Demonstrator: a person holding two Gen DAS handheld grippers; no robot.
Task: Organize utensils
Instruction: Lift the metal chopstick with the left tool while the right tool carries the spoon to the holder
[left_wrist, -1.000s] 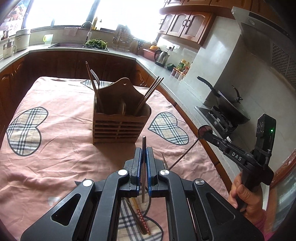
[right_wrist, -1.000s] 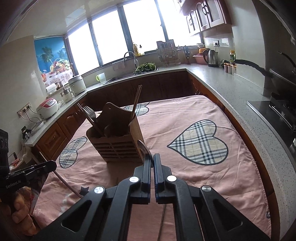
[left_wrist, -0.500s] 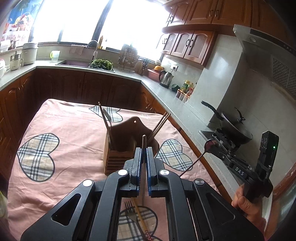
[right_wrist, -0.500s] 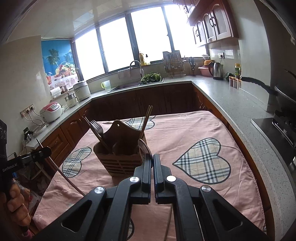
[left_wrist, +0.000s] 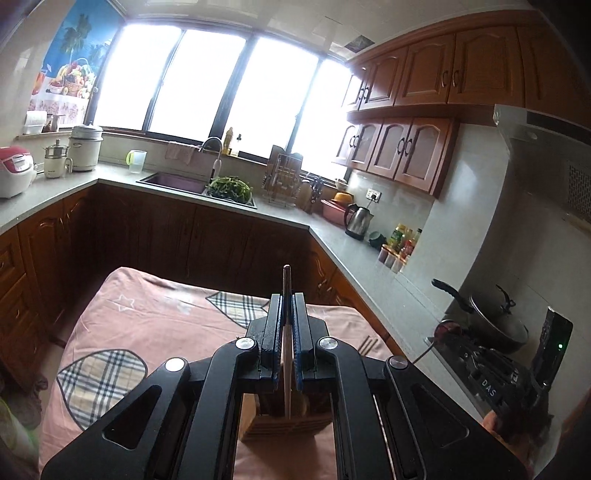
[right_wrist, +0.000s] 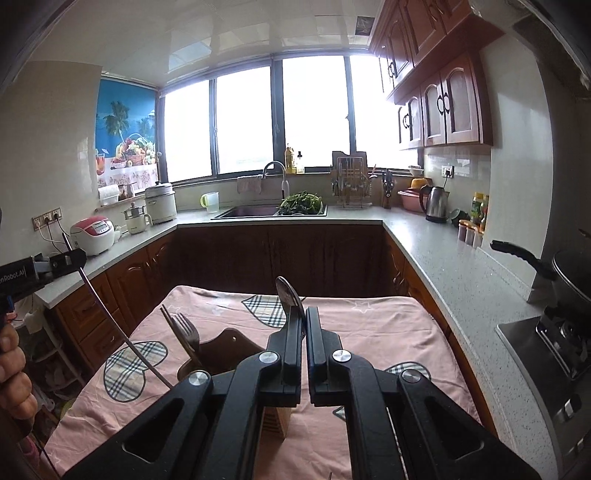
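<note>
Both tools loaded: my left gripper (left_wrist: 286, 325) clamps a chopstick (left_wrist: 286, 280), my right gripper (right_wrist: 306, 325) a spoon (right_wrist: 288, 293), above the wooden utensil holder (right_wrist: 225, 345). Next: lower each into a compartment.

Wooden holder (left_wrist: 284, 421) mostly hidden behind the black fingers (left_wrist: 274, 332), only a slatted strip showing. Lower end of the chopstick (left_wrist: 286, 373) lost inside it. Spoon (right_wrist: 289, 295) handle swallowed between the fingers (right_wrist: 295, 332) in the right view. Hand (right_wrist: 13, 373) cut off at the left edge. Bottles (left_wrist: 404, 236) by the wall too small to read.
</note>
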